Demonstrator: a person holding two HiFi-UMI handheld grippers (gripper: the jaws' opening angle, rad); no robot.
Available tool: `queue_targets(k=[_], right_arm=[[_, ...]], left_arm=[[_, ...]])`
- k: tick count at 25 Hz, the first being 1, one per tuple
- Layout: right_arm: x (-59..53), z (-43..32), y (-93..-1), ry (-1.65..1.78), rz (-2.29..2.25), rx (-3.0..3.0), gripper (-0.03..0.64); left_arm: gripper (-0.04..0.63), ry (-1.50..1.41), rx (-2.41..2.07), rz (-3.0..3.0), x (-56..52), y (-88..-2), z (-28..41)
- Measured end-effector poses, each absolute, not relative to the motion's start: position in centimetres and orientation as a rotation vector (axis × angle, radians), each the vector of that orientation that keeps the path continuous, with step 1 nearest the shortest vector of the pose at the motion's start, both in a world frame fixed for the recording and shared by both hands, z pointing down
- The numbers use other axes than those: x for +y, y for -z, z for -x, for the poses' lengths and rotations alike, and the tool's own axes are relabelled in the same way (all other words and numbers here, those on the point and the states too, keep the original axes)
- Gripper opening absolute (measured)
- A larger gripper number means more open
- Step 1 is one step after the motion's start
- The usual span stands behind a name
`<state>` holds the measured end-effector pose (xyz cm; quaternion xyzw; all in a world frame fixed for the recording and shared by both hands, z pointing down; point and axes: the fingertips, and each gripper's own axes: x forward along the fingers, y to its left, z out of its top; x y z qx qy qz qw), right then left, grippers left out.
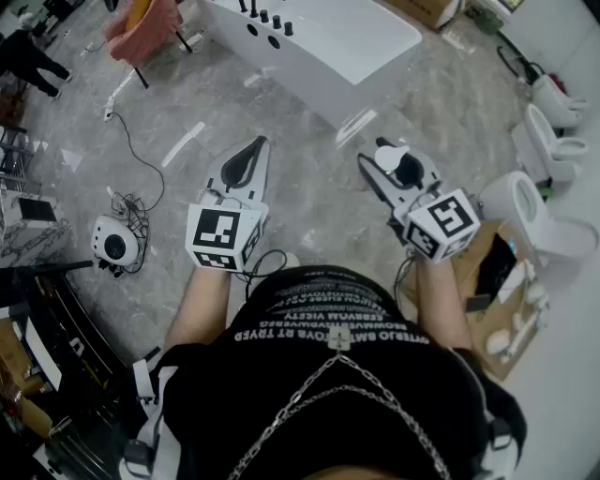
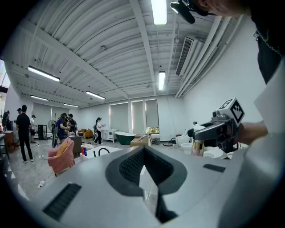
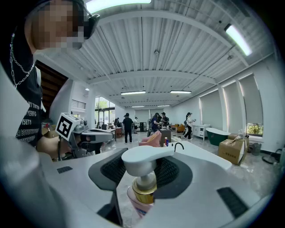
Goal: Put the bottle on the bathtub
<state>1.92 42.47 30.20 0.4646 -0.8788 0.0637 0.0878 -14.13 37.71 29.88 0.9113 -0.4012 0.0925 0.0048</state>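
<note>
A pump bottle (image 3: 141, 197) with a pink body, gold collar and white pump head (image 1: 393, 156) is clamped in my right gripper (image 1: 389, 152), which is shut on it. It fills the middle of the right gripper view, upright between the jaws of that gripper (image 3: 142, 171). My left gripper (image 1: 255, 145) is shut with nothing in it; its jaws meet at the tips (image 2: 144, 153). The white bathtub (image 1: 323, 42) with black taps stands ahead on the floor, well beyond both grippers. It also shows as the bathtub (image 3: 196, 153) behind the bottle. Both grippers hang at waist height above grey floor.
A pink chair (image 1: 141, 28) stands left of the tub. White toilets (image 1: 553, 141) line the right side, with an open cardboard box (image 1: 497, 281) near my right arm. A white device with cables (image 1: 114, 242) lies on the floor at left. People stand far back (image 3: 128, 127).
</note>
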Motion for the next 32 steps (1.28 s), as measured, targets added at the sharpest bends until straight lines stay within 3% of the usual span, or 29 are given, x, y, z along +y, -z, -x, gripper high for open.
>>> queue_targets(k=[11, 32], right_arm=[[42.5, 0.5, -30.8, -0.311, -1.446, -2.605, 0.169], [33.7, -3.1, -33.0, -0.313, -1.408, -2.592, 0.169]], left_arm=[[0.002, -0.274, -1.237, -2.869, 36.8, -30.3, 18.3], [0.002, -0.353, -1.232, -2.843, 29.4, -32.6, 14.3]])
